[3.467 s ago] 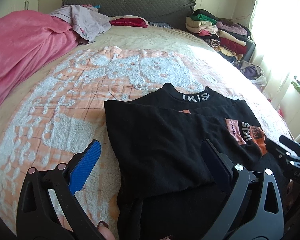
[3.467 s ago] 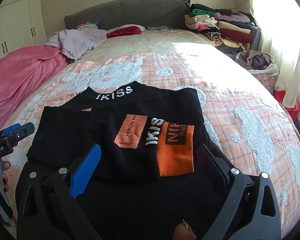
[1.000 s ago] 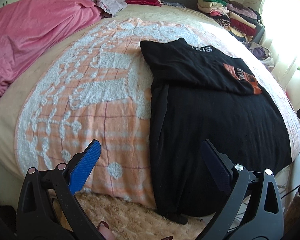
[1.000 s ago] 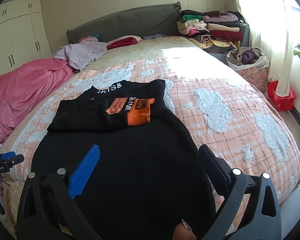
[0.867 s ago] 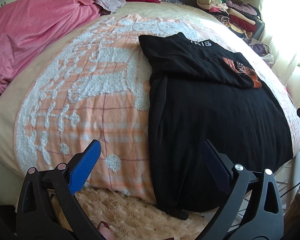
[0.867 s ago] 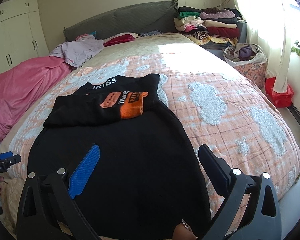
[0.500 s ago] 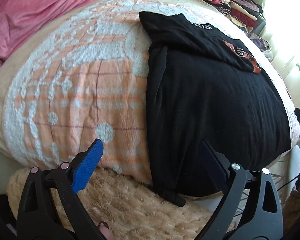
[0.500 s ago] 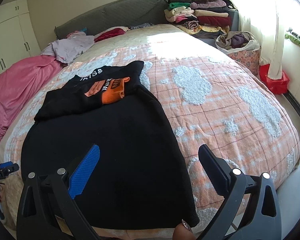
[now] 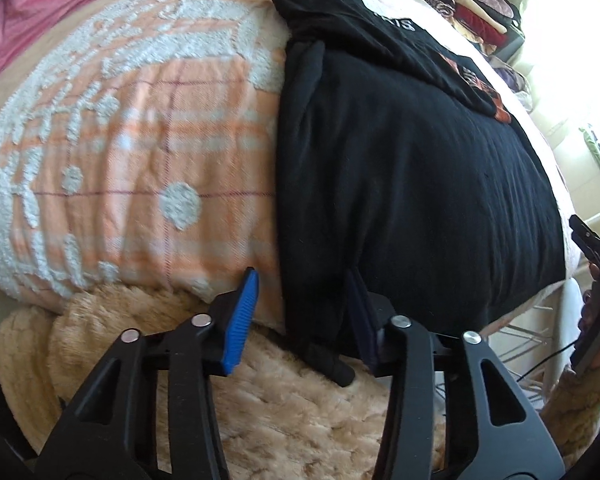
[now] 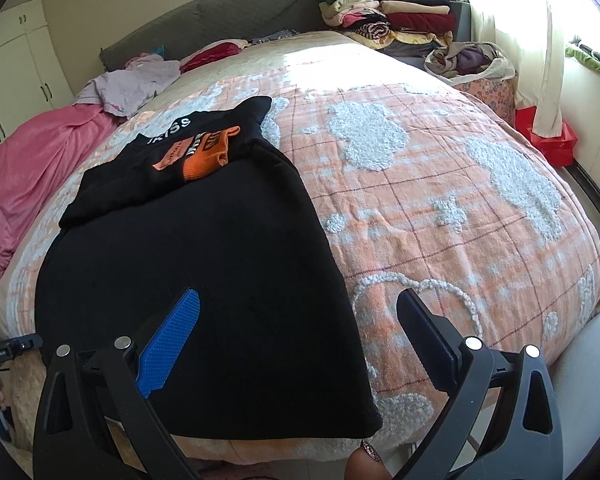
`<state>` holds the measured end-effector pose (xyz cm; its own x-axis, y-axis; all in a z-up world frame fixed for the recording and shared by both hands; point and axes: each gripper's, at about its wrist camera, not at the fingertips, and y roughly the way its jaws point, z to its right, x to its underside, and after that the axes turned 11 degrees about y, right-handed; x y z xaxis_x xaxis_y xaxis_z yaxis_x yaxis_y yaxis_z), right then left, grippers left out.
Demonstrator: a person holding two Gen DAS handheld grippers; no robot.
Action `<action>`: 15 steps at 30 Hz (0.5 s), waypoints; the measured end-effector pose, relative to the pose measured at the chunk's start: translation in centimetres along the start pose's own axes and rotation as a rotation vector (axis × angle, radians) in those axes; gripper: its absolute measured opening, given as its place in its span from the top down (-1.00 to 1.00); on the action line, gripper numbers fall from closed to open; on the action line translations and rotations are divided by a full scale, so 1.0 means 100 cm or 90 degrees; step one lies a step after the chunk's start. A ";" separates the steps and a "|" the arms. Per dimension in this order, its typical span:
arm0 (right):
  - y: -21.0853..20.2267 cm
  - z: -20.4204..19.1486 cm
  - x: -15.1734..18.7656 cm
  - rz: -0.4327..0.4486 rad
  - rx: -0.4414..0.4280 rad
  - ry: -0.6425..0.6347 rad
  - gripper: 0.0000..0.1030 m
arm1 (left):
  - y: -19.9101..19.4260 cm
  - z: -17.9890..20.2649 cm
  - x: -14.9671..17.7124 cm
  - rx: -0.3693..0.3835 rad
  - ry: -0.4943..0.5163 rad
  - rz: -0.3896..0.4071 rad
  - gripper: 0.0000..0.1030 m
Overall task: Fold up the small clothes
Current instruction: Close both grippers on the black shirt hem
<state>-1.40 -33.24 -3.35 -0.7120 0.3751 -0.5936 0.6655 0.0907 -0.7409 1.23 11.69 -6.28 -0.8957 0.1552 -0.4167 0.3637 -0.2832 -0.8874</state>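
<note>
A bed (image 10: 460,208) fills both views, covered by an orange checked bedspread (image 9: 148,128) with fluffy white patches. A pink blanket (image 10: 28,168) lies bunched along its far left side, with a pale purple garment (image 10: 132,84) near the grey headboard (image 10: 220,12). Beside the headboard stands a pile of folded clothes (image 10: 392,12), and next to it a bag of laundry (image 10: 472,60). A beige shaggy rug (image 9: 300,408) lies on the floor at the foot of the bed.

The black sweater (image 10: 204,264) lies flat on the bedspread toward the left half of the bed, its hem hanging over the foot edge. Its upper part is folded, with both sleeves laid across the chest; an orange cuff (image 10: 204,156) rests on top, just below the white lettering on the collar (image 10: 172,132).

The left gripper (image 9: 304,316) sits low at the foot of the bed, its fingers partly closed around the sweater's lower left corner: the blue pad (image 9: 242,316) is just outside the fabric's edge and the dark pad (image 9: 360,316) is pressed against the cloth, but the jaws are not clamped together. The right gripper (image 10: 300,336) hovers above the hem near the lower right corner, fingers wide apart and holding nothing.
</note>
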 end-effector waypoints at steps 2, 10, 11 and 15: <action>0.001 0.002 0.002 -0.008 -0.004 -0.003 -0.91 | 0.006 0.003 0.003 0.012 0.004 -0.013 0.34; 0.007 0.013 0.010 -0.056 -0.014 -0.013 -0.91 | 0.017 0.005 0.002 0.009 0.002 -0.024 0.29; 0.008 0.015 0.011 -0.062 -0.013 -0.012 -0.91 | 0.016 0.006 0.003 0.007 0.003 -0.023 0.29; 0.007 0.020 0.016 -0.073 -0.030 -0.015 -0.86 | 0.016 0.005 0.002 0.006 0.002 -0.022 0.29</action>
<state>-2.58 -34.41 -5.45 -0.7889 0.3382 -0.5130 0.5884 0.1754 -0.7893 1.50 10.78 -7.73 -0.9070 0.1679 -0.3862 0.3298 -0.2870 -0.8994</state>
